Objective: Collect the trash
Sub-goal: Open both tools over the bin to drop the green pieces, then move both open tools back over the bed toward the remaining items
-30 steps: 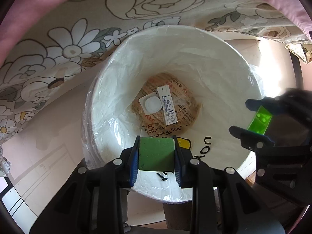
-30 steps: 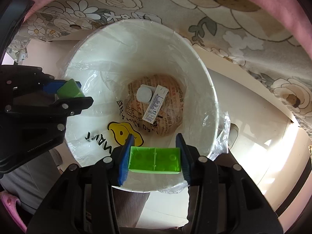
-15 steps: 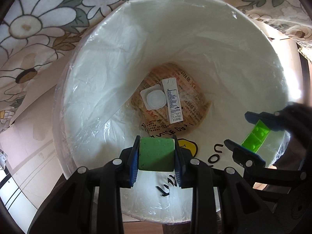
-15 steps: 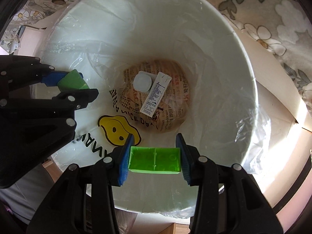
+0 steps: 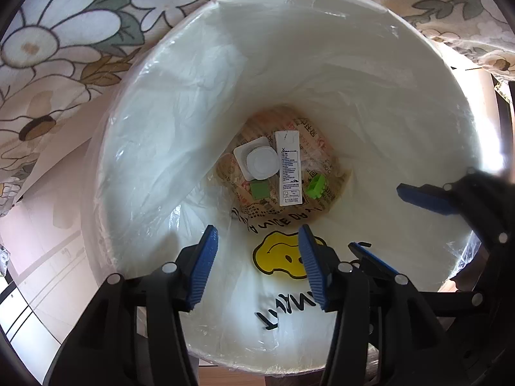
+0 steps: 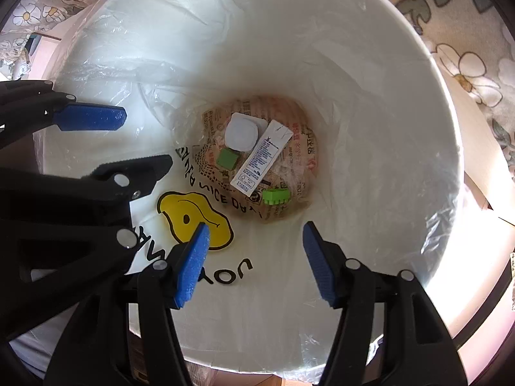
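A white bin (image 5: 135, 148) (image 6: 402, 103) lined with a clear bag fills both views. At its bottom lie a dark green block (image 5: 259, 189) (image 6: 227, 157), a bright green toy brick (image 5: 316, 186) (image 6: 276, 197), a white sachet (image 5: 289, 167) (image 6: 261, 158) and a white round-lidded cup (image 5: 257, 162) (image 6: 242, 132). My left gripper (image 5: 257, 267) (image 6: 112, 141) is open and empty above the bin's mouth. My right gripper (image 6: 256, 263) (image 5: 379, 222) is open and empty beside it.
A yellow smiley face (image 5: 283, 255) (image 6: 193, 218) with black lettering is printed on the bag. Floral cloth (image 5: 64, 32) (image 6: 466, 48) hangs behind the bin. Pale floor (image 5: 38, 241) shows at the left.
Both grippers have opened over the bin. The dark green block and the bright green brick have dropped from them to the bottom of the bin.
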A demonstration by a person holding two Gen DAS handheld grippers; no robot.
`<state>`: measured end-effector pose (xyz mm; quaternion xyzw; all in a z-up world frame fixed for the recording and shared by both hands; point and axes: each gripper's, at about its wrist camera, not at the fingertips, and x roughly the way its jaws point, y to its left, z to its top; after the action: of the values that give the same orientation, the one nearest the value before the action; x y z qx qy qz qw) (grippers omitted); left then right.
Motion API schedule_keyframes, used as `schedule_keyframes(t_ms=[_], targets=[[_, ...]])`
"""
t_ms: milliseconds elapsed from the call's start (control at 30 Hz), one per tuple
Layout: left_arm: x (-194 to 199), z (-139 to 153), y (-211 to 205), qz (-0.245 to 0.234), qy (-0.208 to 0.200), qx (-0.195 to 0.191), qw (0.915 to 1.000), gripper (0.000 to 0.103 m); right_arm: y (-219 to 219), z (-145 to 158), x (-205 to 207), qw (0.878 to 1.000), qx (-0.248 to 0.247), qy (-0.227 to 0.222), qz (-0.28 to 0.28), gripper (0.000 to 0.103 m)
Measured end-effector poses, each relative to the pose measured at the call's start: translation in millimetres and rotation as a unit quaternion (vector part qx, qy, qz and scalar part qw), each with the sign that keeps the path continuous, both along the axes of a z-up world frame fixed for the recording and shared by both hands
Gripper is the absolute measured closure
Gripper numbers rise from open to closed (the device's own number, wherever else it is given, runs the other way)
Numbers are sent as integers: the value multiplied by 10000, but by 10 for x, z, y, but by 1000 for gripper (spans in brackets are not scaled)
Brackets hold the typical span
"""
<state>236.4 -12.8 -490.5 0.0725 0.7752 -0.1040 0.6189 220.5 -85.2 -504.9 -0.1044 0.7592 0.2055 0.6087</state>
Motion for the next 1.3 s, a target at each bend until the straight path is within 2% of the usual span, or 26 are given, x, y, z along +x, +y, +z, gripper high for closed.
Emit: schedule_keyframes(t_ms=[300, 500, 567, 733, 967, 1067, 1133, 1300], targets=[[-62, 79, 36, -42, -58, 42, 10000, 48, -11, 10, -20, 9998, 117, -123, -87, 42], [-110, 162, 103, 103, -50, 56, 9999, 47, -27, 90, -94, 9997, 17, -232, -82, 42], [-144, 254, 107, 104, -138, 104, 9998, 47, -37, 168, -135, 9995, -39, -312, -12, 42], [-275, 531, 129, 120, -181, -84, 9997, 46, -123, 499, -266, 9982, -106, -580, 138, 42], [-425, 1229, 120, 28, -666, -256, 9974, 42, -385, 1154, -403, 9941, -240, -1037, 216, 42], [-457, 1674, 76, -92, -1036, -302, 9941, 34, -489, 1520, -435, 9896, -304, -1370, 312, 41], [-467, 1984, 33, -272, -1300, -291, 9907, 31, -554, 1791, -442, 9847, -368, -1662, 362, 34], [-434, 2746, 11, -464, -2054, -328, 9770, 14, -740, 2475, -378, 9720, -396, -2287, 364, 30]])
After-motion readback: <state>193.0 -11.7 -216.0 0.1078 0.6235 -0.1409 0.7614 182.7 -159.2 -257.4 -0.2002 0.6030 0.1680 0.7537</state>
